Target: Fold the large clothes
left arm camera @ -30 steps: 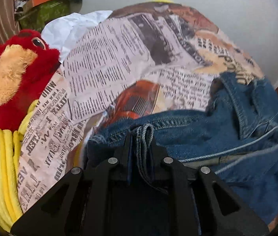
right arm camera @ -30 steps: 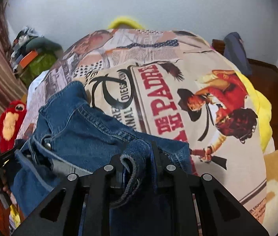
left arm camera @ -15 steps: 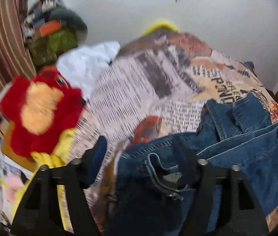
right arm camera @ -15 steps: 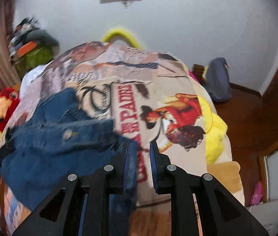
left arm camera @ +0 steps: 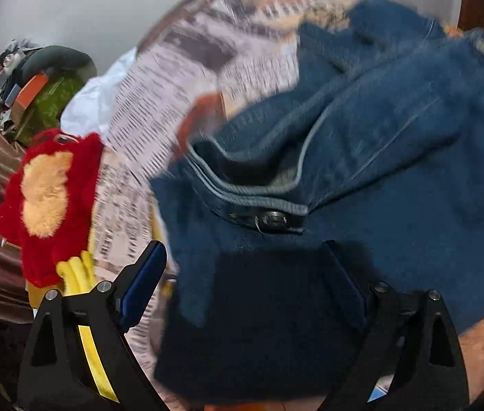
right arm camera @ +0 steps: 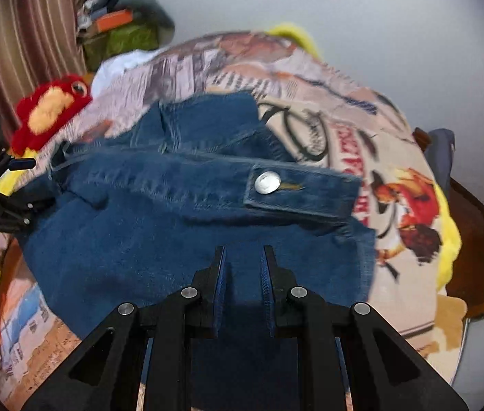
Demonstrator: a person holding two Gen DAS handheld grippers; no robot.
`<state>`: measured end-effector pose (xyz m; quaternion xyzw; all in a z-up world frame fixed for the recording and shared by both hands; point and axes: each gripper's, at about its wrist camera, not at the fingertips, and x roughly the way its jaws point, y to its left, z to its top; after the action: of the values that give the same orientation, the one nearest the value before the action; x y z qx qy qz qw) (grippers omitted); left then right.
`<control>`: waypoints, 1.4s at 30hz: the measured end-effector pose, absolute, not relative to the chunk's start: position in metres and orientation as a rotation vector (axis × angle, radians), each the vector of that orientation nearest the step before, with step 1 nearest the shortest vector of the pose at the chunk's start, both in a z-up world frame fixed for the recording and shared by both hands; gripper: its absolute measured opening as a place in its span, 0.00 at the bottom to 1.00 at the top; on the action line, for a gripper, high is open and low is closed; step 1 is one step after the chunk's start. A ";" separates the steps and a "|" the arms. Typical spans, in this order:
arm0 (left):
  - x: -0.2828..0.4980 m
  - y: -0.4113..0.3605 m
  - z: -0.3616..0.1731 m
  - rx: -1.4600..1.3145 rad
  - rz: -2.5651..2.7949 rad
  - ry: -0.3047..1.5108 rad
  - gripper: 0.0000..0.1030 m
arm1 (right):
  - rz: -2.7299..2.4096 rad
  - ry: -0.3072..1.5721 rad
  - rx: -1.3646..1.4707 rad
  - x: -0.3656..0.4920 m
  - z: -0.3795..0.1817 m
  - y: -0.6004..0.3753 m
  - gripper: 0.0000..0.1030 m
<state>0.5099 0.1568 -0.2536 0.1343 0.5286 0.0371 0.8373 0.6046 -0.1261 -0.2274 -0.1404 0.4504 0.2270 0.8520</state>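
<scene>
Jeans (right arm camera: 159,239) lie bunched on bed (right arm camera: 341,109); both grippers, left (left arm camera: 242,274) and right (right arm camera: 243,267), apart, empty. Between folds; next: regrip edge, fold over.

Both views are being lit softly and evenly. Strong motion blur is being shown across the jeans (left arm camera: 362,157) and blanket (right arm camera: 338,126). Edges are being bent and darkened by fisheye distortion.

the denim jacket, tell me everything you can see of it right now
The denim jacket is dark blue, heavy-looking cloth with pale stitched seams. It lies bunched and folded over itself on the printed bedspread. A strap with a silver snap button lies across the top. Both views are blurred. The right claw sits over its near edge, slightly open; the left claw is spread wide around it.
</scene>
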 end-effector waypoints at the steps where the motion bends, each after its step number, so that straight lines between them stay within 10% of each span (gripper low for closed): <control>1: 0.513 0.158 -0.260 0.277 0.080 1.123 0.89 | 0.473 0.961 -0.304 0.608 -0.233 -0.123 0.14; 17: 0.586 0.214 -0.240 0.053 0.308 1.022 1.00 | 0.367 0.985 -0.125 0.685 -0.254 -0.128 0.14; 42: 0.496 0.128 -0.205 0.041 -0.048 0.979 1.00 | 0.599 1.051 -0.326 0.564 -0.246 -0.027 0.14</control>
<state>0.4964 0.1282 -0.2055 0.0195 0.4700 -0.0228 0.8821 0.5637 -0.0268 -0.2459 -0.1526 0.4917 0.2804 0.8102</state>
